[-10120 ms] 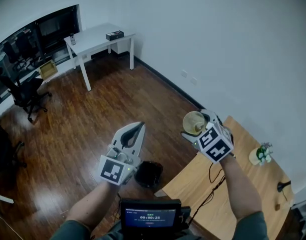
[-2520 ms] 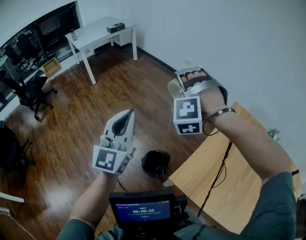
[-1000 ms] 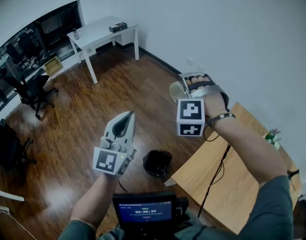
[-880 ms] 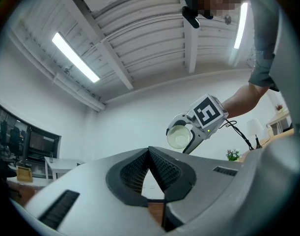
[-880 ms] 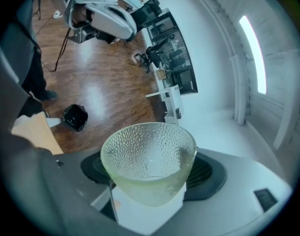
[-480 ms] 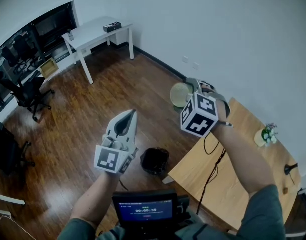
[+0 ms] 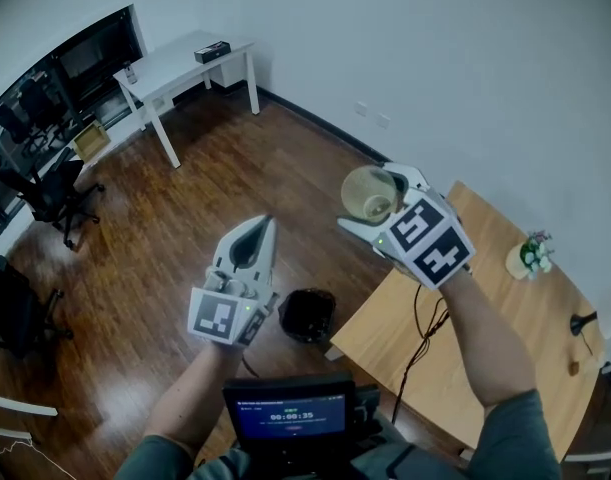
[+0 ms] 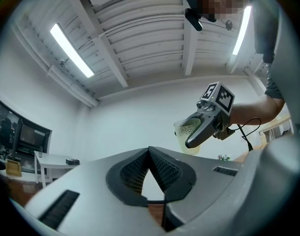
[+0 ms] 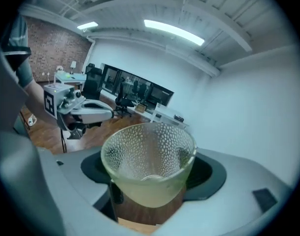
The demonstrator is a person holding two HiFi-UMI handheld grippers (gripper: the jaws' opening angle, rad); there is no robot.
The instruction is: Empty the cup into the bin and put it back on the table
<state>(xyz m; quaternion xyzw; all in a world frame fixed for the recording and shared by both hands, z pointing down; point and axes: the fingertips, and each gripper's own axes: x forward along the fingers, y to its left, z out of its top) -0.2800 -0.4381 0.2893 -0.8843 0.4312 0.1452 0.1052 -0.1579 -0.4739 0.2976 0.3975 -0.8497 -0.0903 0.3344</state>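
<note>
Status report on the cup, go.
Left tongs shut, empty. Right tongs shut on cup, cup looks empty. Table close by, path looks open.

I get cool, even, fairly bright light from ceiling strip lights that bloom white in both gripper views, heavy fisheye bending with black corners there, a soft foreground close to the lens, faint sheen on the wood floor, weak shadows, head view slightly soft.

floor: dark wood | wall: white | desk: white, far corner
</note>
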